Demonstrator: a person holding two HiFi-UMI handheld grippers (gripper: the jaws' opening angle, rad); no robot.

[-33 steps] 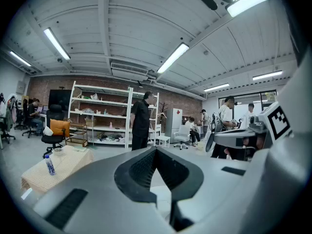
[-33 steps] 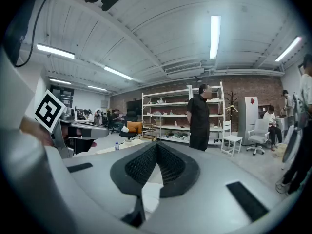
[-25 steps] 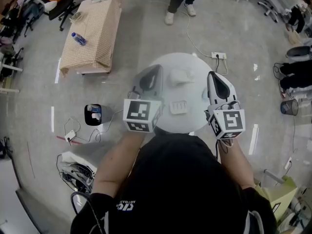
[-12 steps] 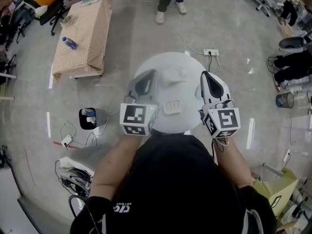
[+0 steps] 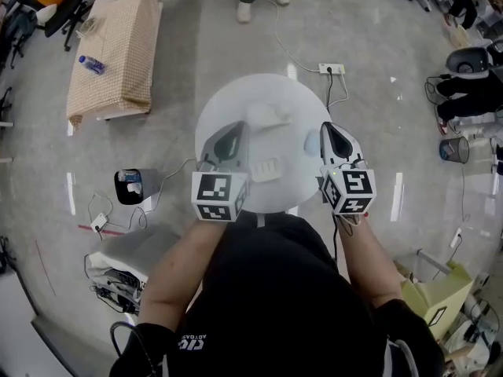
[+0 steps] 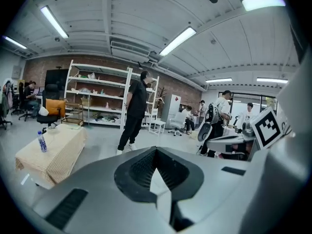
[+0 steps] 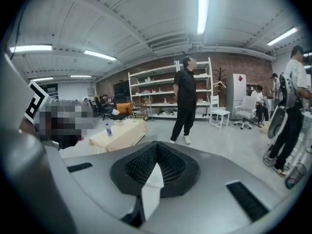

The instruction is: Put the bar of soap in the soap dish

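Both hands are dropping now. The left gripper (image 5: 237, 128) and the right gripper (image 5: 327, 127) have sunk towards the round white surface (image 5: 216, 108) compared with a second ago, and they now sit low over its near half, one on each side. On both, the jaws are pressed fully together with nothing between them, exactly as they were a moment back, so no pick is under way yet. The pale, lumpy bar of soap (image 5: 266, 114) lies near the far side of the surface. It has not shifted at all, and it is well apart from both grippers. The white ridged rectangular soap dish (image 5: 266, 167) sits nearer the person, between the two grippers, and it is empty (I take the slotted piece for the dish, though at this size it is hard to be sure). Both gripper views look out across the room over the surface, at shelving and a standing person (image 7: 184, 101), so neither is aimed at the soap. This looks to me like the approach just beginning: one gripper needs to open and tip down towards the soap before anything can be lifted across to the dish.
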